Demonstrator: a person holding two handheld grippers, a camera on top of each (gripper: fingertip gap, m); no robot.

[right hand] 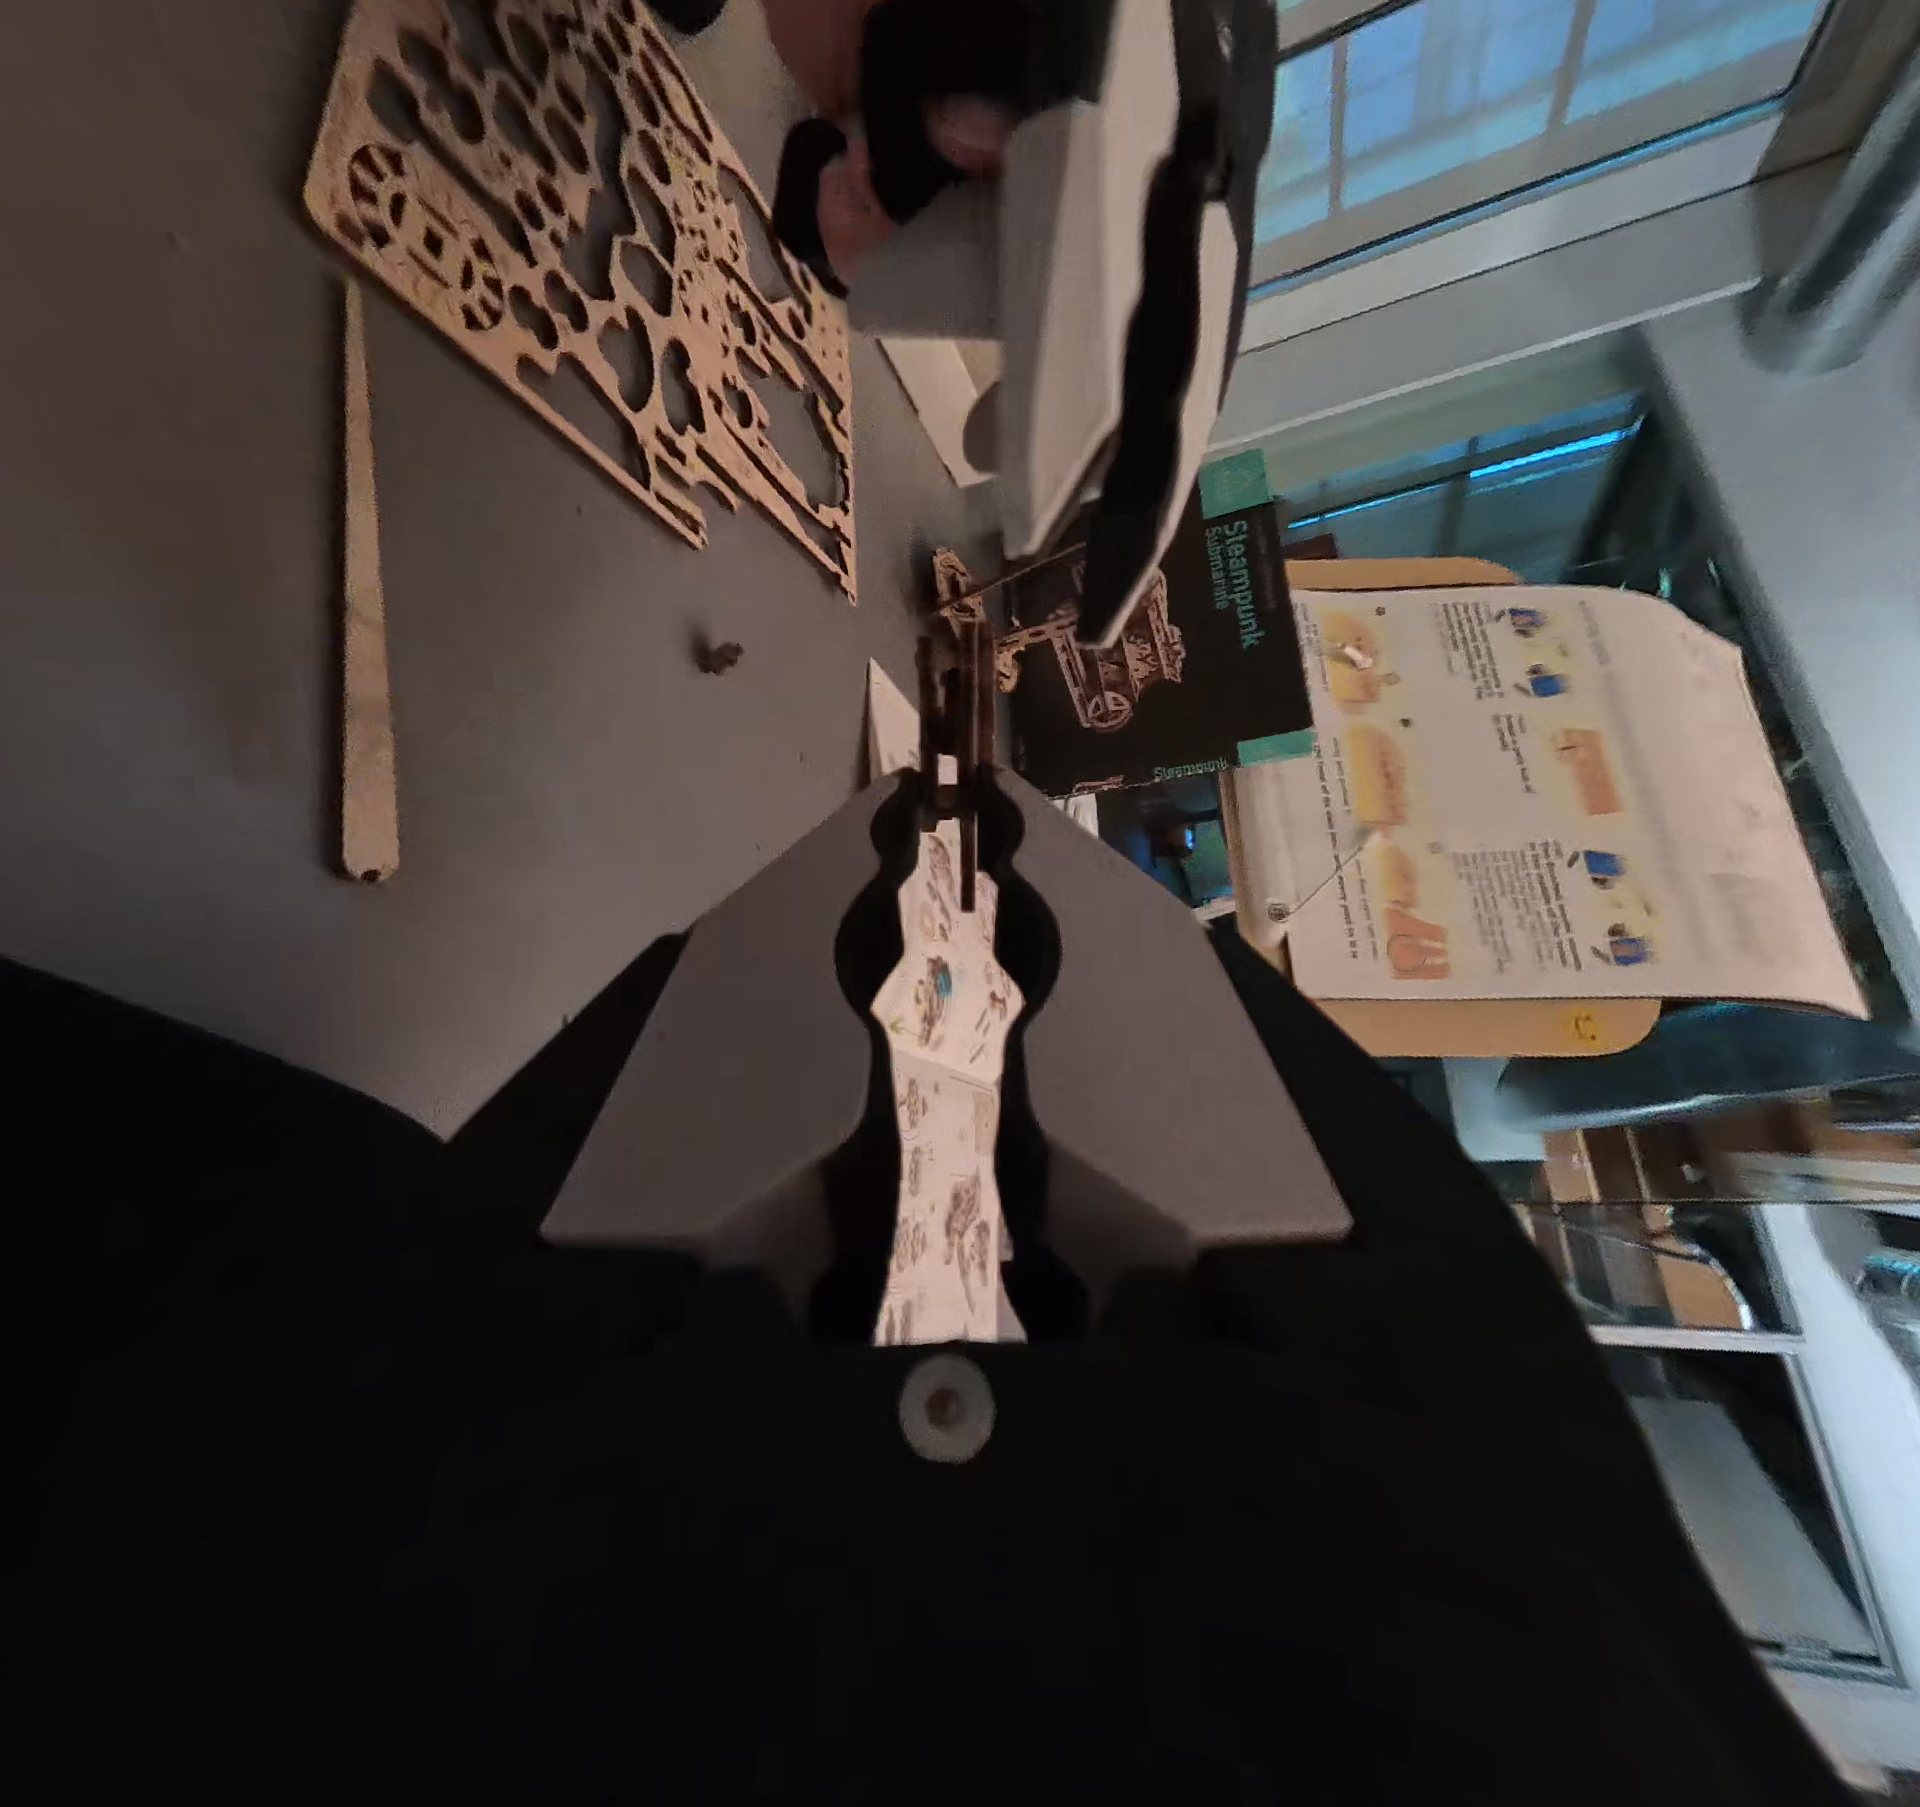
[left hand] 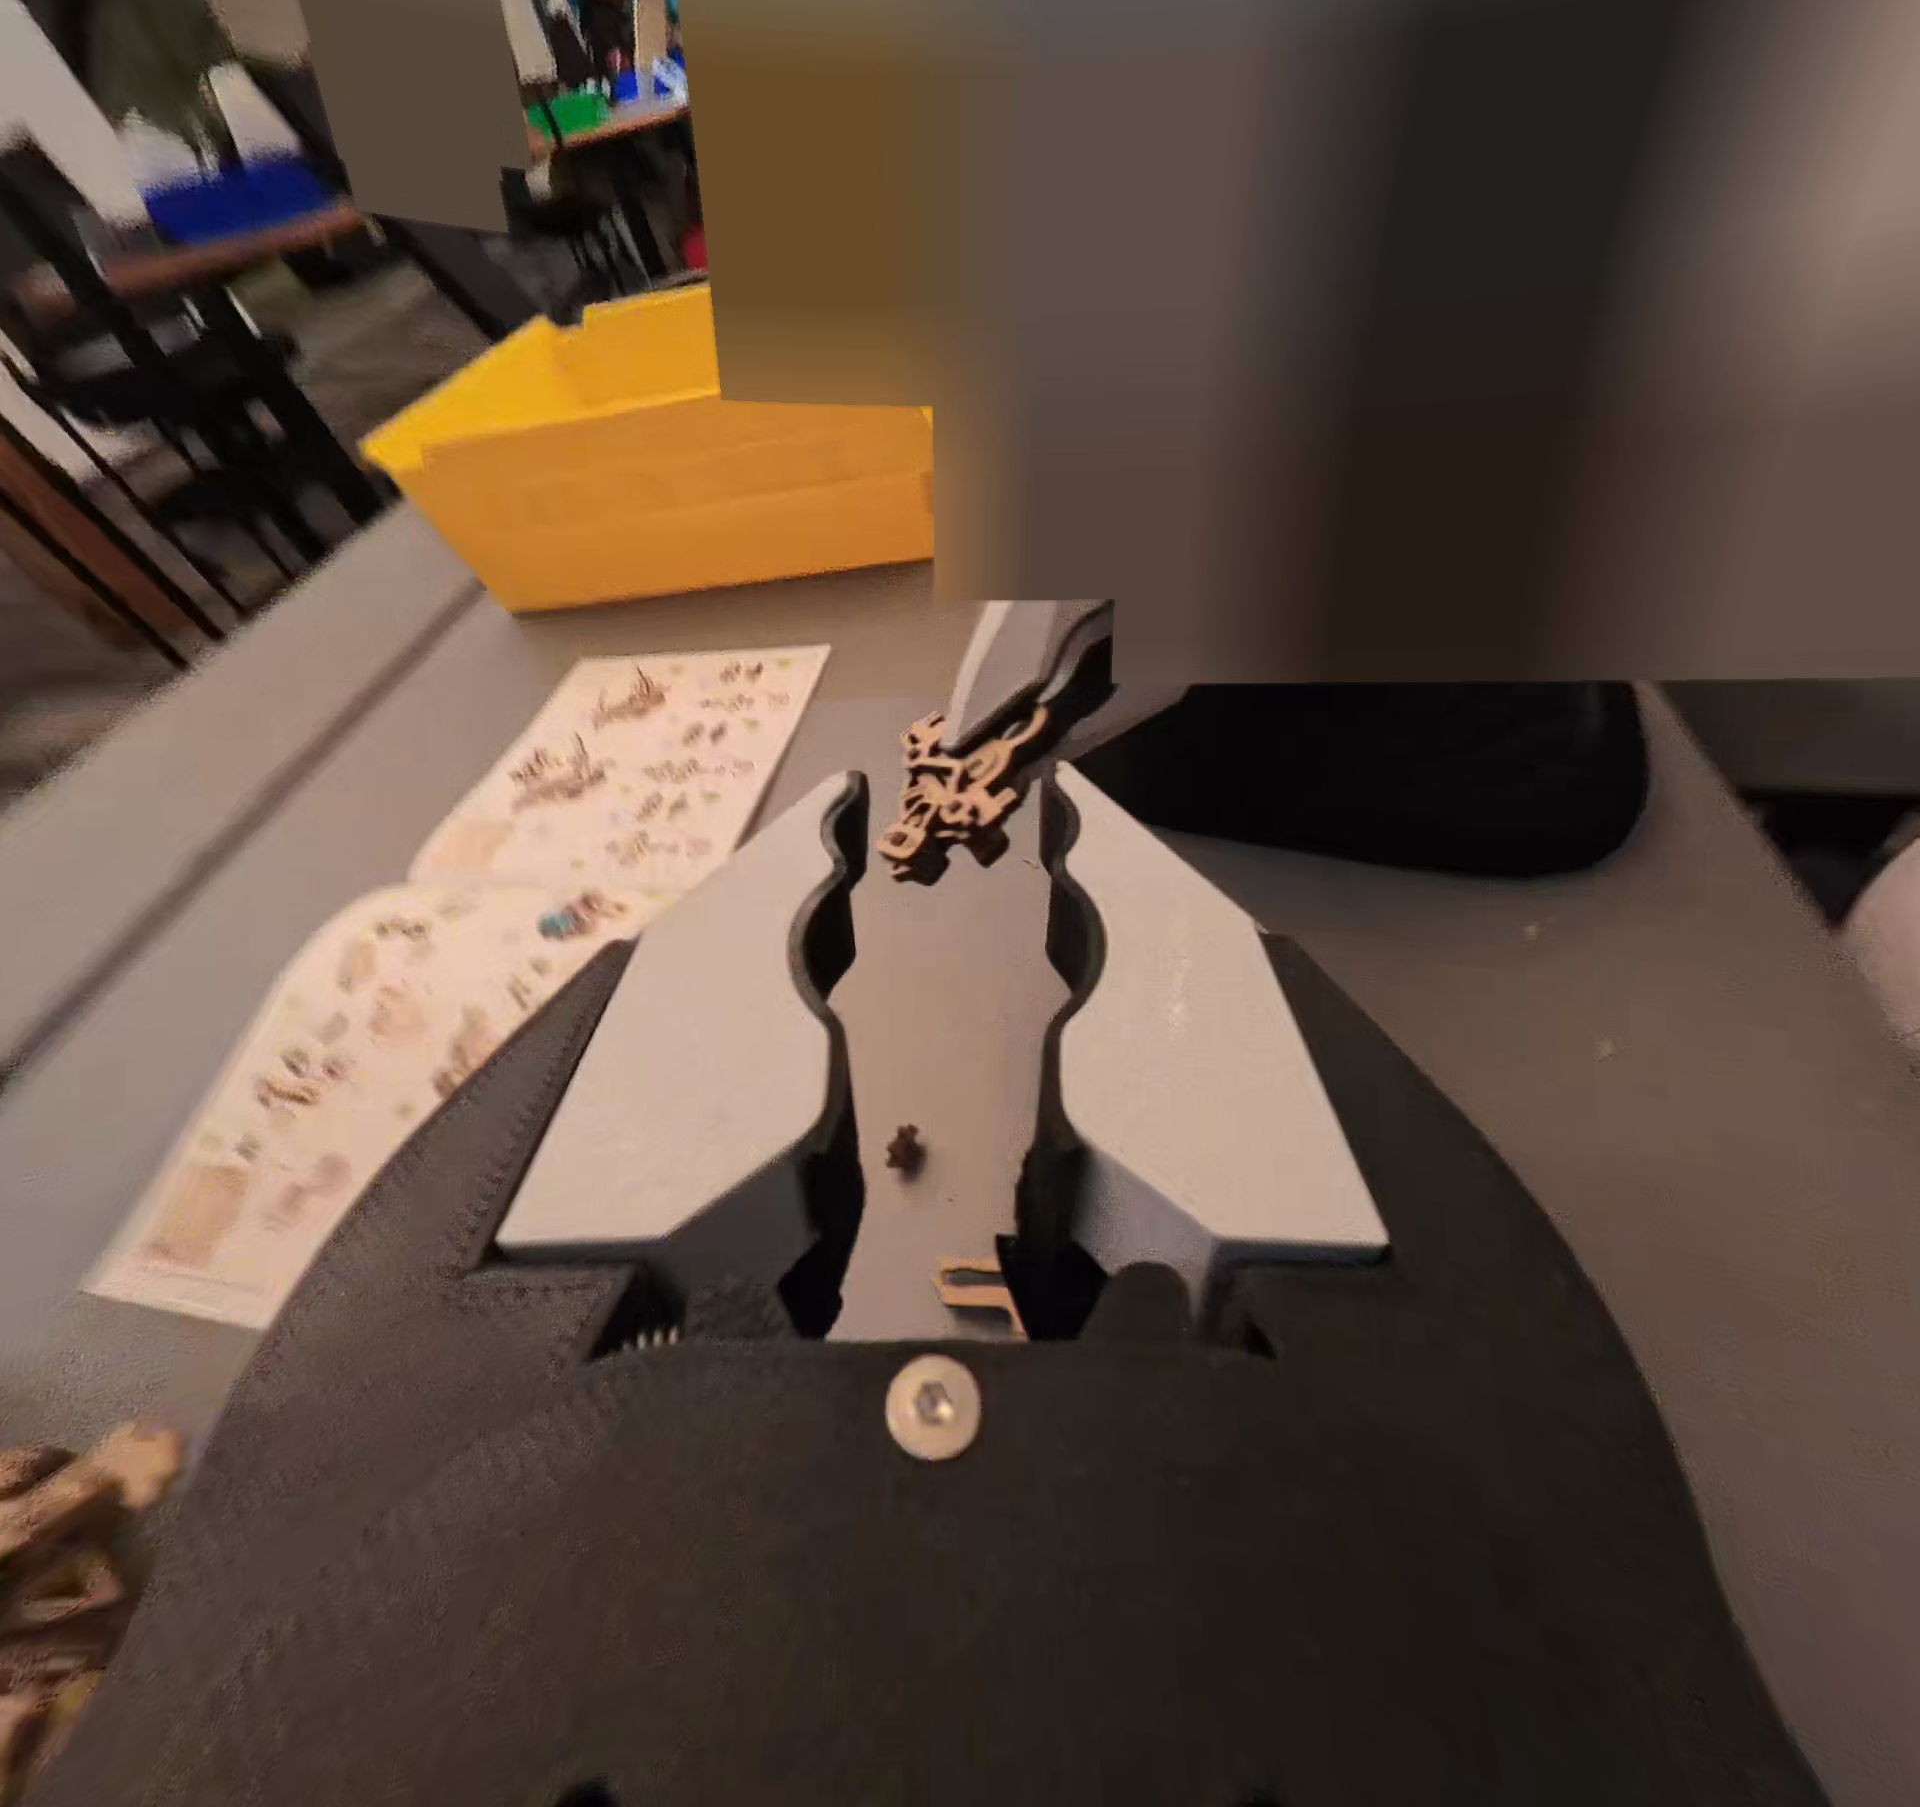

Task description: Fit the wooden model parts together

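A small wooden model assembly (left hand: 948, 801) hangs above the grey table (left hand: 1507, 1030). My right gripper (right hand: 948, 793) is shut on it, gripping its near end between the fingertips, and the piece sticks out forward, edge-on (right hand: 954, 677). In the left wrist view the right gripper (left hand: 1013, 718) comes in from the upper right with the piece. My left gripper (left hand: 951, 789) is open, its tips on either side of the piece, apparently without touching it. In the right wrist view the left gripper (right hand: 1091, 469) hangs just beyond the piece.
A cut-out wooden sheet (right hand: 582, 230) and a wooden stick (right hand: 366, 614) lie on the table. A small wooden bit (left hand: 906, 1149), instruction sheets (left hand: 623, 791), a yellow bin (left hand: 665, 490), a black box (right hand: 1143, 697) and more wooden parts (left hand: 62, 1570) are nearby. Less than 4 cm separates the two grippers' tips.
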